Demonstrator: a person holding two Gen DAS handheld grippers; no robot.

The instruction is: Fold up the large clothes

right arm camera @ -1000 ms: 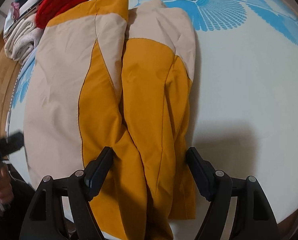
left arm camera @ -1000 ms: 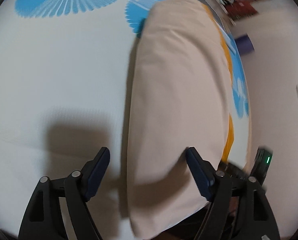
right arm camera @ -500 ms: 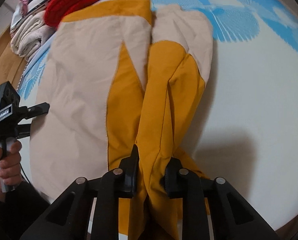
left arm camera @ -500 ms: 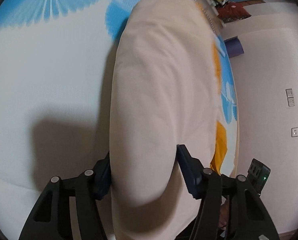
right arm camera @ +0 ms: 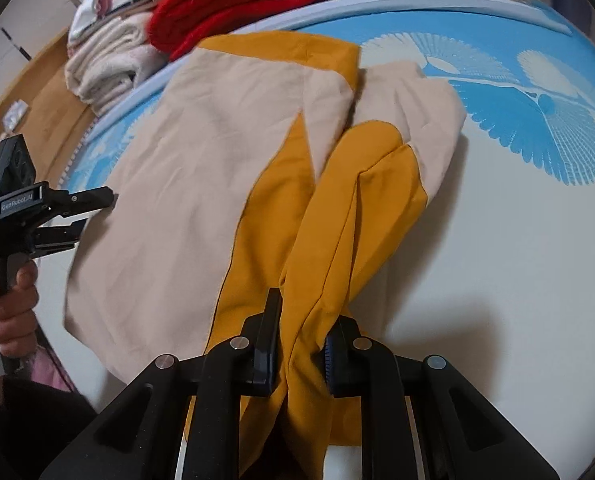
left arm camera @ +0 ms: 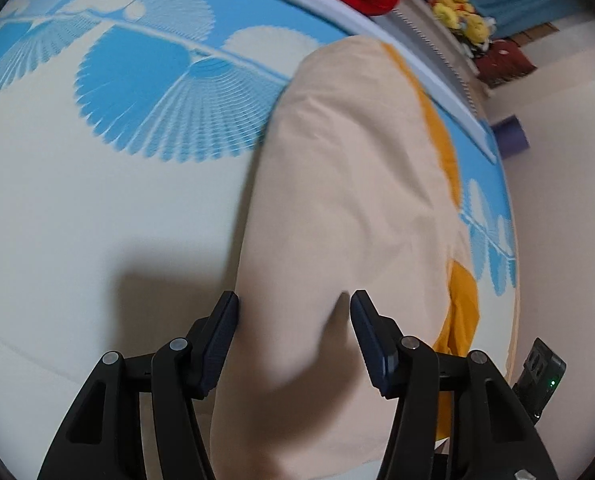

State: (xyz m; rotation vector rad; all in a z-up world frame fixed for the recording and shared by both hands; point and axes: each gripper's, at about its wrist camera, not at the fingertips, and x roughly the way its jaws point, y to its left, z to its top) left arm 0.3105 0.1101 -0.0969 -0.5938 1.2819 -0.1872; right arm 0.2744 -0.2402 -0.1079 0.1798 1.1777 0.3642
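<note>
Beige-and-mustard jacket (right arm camera: 201,184) lay flat on the white bed cover (right arm camera: 517,264) with blue fan print, partly folded, sleeves brought in along its right side. Right gripper (right arm camera: 297,344) was clenched on a mustard sleeve (right arm camera: 337,248); fabric bunched between both fingers (right arm camera: 267,340) and hung below them, the sleeve rising off the bed toward the grip. The beige body panel stayed spread to the left of it, collar end toward the far edge of the bed.

Left gripper (left arm camera: 293,340) sat at the near beige edge of the jacket (left arm camera: 349,208), fingers (left arm camera: 221,336) spread wide with cloth lying in the gap; left finger touched the fabric's edge, right finger stood just apart from it. Nothing pinched there. In the right wrist view the same left gripper (right arm camera: 93,210) showed at the jacket's left edge, held by the person's hand (right arm camera: 5,300), jaws parted, tips just beside the beige hem.

Behind the jacket, at the far edge of the bed: red knit (right arm camera: 237,0) stacked on folded cream towels (right arm camera: 105,68). Left wrist view also showed yellow plush toys (left arm camera: 461,16) on a ledge and a purple object (left arm camera: 509,136) by the wall, too blurred to identify. Mustard trim (left arm camera: 461,300) peeked out along the jacket's right side.
</note>
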